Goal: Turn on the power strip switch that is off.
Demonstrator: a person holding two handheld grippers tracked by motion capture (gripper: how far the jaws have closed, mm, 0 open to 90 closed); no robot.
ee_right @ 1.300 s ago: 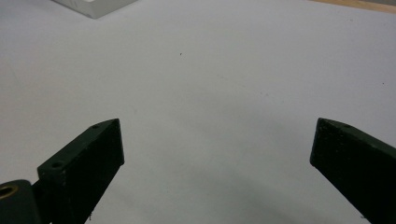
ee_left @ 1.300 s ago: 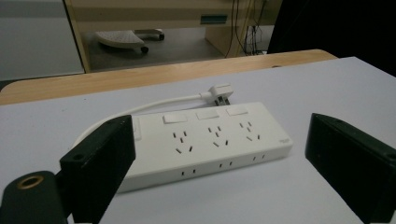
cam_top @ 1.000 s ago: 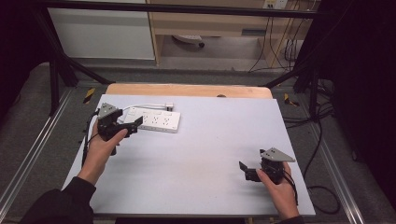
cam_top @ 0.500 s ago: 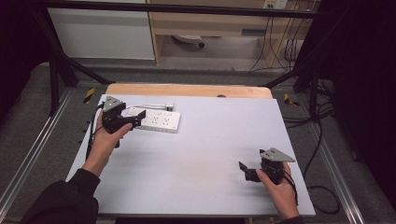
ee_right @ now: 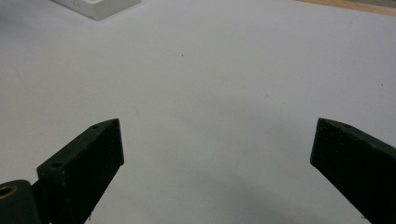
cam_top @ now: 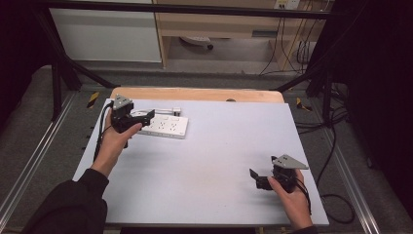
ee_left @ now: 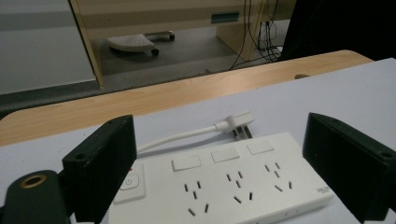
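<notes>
On the big bench [cam_top: 204,161] the white power strip [cam_top: 164,126] lies at the far left, and my left gripper [ee_left: 224,177] has open fingers around it, so a crooked squeeze could push it away.

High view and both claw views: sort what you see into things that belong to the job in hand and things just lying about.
In the job:
- power strip, between the open jaws of the left claw
- its white plug, lying on the table behind it

Lying about:
- right claw, open, resting apart on the table
- wheeled base on the floor
- cables on the floor
</notes>
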